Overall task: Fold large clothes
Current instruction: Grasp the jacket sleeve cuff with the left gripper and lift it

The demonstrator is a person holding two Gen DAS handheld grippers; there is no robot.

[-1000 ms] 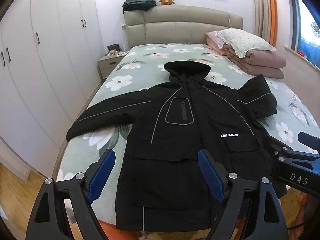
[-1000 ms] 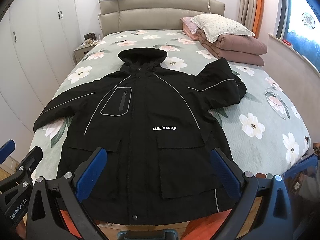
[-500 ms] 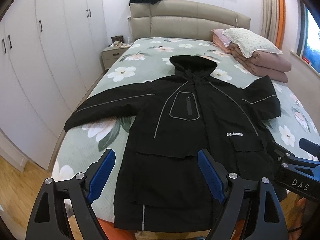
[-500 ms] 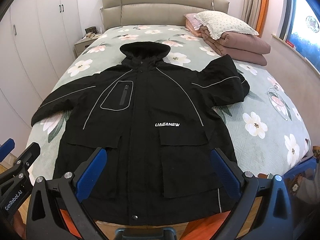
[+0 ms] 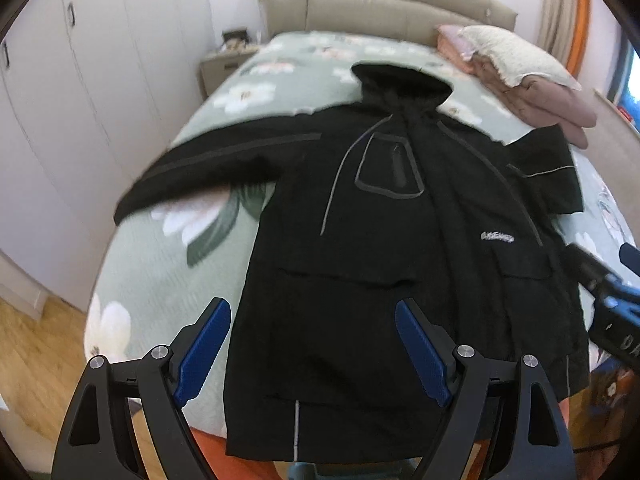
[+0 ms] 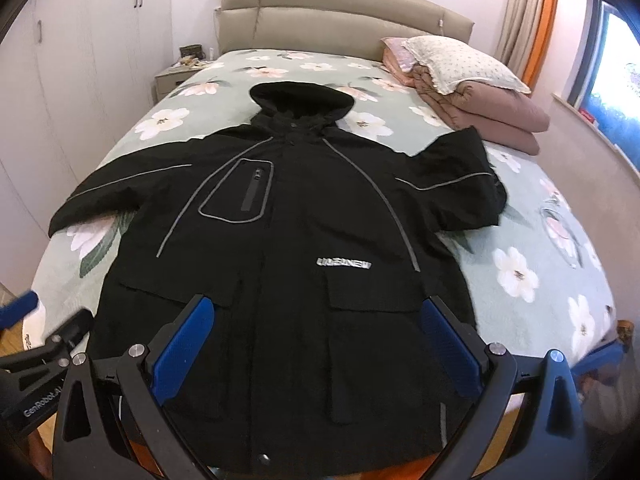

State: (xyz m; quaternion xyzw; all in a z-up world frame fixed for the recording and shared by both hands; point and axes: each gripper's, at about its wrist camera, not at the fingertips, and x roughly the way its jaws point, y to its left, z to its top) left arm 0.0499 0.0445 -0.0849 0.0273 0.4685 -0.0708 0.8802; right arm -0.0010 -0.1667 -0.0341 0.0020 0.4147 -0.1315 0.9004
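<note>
While our left gripper [image 5: 312, 344] and right gripper [image 6: 320, 344] hover wide apart and empty over the bed's [image 6: 532, 280] foot edge, we see the matte black hooded jacket [image 6: 288, 248], chest lettering blurred, spread flat across the floral quilt.

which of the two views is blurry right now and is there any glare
Left wrist view: motion-blurred, the jacket logo and bed flowers smeared. Right wrist view: sharp, the logo legible, but the window at right is blown out. Both bend straight edges, fisheye.
</note>
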